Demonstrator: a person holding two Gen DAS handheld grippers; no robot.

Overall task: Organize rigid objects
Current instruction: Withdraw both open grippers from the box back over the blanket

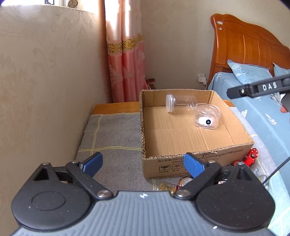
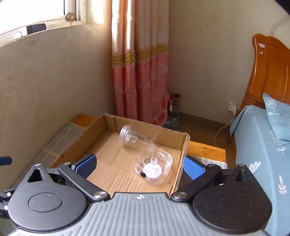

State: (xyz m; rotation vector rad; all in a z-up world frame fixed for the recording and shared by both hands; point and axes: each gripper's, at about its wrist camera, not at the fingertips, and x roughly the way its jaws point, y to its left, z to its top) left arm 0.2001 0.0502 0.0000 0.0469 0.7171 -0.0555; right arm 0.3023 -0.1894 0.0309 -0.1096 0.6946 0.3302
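Judging clear plastic jar [image 1: 181, 103] in cardboard box [image 1: 199, 152]: light, stiff, slippery; grab mid-body; left gripper [image 1: 143, 164] & right gripper [image 2: 139, 166] both open, empty.

Place: you are working in a home bedroom.
Bed: wooden headboard [image 1: 242, 43] at your right, blue floral sheet [image 2: 257, 145] and a matching pillow [image 2: 277, 118] printed "FLOWERS".
Window: pink curtain [image 2: 141, 72] with a gold band hangs in the corner; a window [image 2: 36, 10] with a sill sits above the patterned beige wall [image 1: 45, 72].
Power: white wall socket [image 2: 232, 107] with a charger and cable by the bed.
Work surface: low wooden platform [image 1: 116, 107] covered with a grey checked mat [image 1: 108, 138], a cardboard box [image 1: 181, 163] on it.
Clutter: small red toy [image 1: 251, 156] beside the box.
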